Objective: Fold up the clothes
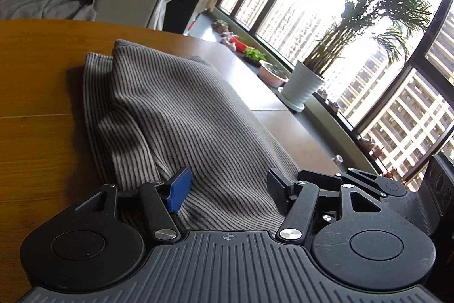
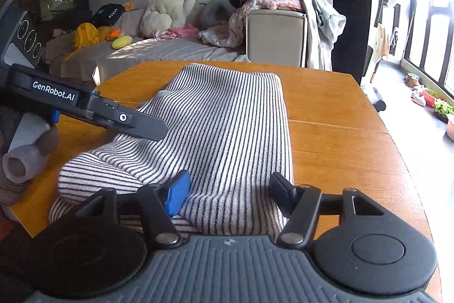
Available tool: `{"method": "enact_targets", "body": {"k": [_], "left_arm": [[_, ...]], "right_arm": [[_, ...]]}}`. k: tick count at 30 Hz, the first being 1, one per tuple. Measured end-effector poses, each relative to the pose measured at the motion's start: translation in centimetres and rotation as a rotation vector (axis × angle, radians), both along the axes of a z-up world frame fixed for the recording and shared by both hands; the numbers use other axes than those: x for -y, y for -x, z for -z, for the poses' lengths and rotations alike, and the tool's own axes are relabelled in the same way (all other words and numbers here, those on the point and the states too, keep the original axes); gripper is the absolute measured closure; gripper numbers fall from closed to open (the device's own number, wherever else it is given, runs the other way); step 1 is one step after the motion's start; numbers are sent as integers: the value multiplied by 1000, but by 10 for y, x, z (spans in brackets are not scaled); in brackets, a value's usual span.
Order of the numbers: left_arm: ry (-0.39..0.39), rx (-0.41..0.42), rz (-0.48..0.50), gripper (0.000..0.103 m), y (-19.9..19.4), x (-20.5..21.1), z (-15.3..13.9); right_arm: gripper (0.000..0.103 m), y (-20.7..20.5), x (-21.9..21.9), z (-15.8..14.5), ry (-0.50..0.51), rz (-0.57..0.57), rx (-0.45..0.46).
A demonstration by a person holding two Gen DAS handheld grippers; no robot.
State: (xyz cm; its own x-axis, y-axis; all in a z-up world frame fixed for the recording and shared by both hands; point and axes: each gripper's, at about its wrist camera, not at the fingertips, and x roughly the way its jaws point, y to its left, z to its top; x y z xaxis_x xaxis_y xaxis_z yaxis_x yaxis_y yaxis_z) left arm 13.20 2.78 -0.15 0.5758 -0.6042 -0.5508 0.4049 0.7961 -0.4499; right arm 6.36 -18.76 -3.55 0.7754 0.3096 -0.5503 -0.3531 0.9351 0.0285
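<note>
A striped grey-and-black garment [image 1: 181,115] [image 2: 227,118] lies folded into a long strip on the wooden table [image 1: 34,138] [image 2: 340,138]. My left gripper [image 1: 229,193] hovers over its near end, open. The cloth bulges up between the blue pad [image 1: 180,192] and the black pad [image 1: 279,193], and neither presses it. My right gripper [image 2: 229,193] stands open over the garment's near right edge, with cloth under and between its fingers. In the right wrist view the left gripper [image 2: 150,129] reaches in from the left, just above a raised fold.
A knit sleeve [image 2: 22,161] shows at the left table edge. A sofa [image 2: 170,50] with soft toys and piled clothes stands beyond the table. A window ledge holds a potted palm [image 1: 303,87] and small pots. Bare table lies on both sides of the garment.
</note>
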Motion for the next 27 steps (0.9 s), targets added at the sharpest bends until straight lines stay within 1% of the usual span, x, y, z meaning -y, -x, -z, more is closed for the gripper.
{"method": "enact_targets", "body": {"k": [1, 5, 7, 13, 19, 21, 22, 25, 27], "left_arm": [[-5, -1, -8, 38, -4, -1, 1], [37, -23, -36, 38, -17, -7, 6], [31, -21, -38, 38, -17, -7, 6], [-71, 42, -35, 36, 0, 2, 4], [-89, 54, -31, 36, 16, -2, -1], [-121, 72, -30, 28, 24, -1, -4], [-136, 80, -29, 20, 28, 0, -5], [-186, 101, -24, 18, 40, 2, -6], [-199, 95, -31, 16, 46, -2, -5]], "right_arm": [[37, -2, 0, 1, -3, 1, 0], [30, -7, -1, 3, 0, 9, 10], [24, -6, -2, 4, 12, 15, 20], [22, -4, 4, 4, -8, 27, 10], [21, 5, 12, -2, -13, 27, 5], [21, 10, 15, -3, -12, 28, 9], [21, 12, 16, -4, -12, 29, 10], [21, 18, 18, -7, -4, 31, 19], [21, 23, 19, -9, 8, 25, 29]]}}
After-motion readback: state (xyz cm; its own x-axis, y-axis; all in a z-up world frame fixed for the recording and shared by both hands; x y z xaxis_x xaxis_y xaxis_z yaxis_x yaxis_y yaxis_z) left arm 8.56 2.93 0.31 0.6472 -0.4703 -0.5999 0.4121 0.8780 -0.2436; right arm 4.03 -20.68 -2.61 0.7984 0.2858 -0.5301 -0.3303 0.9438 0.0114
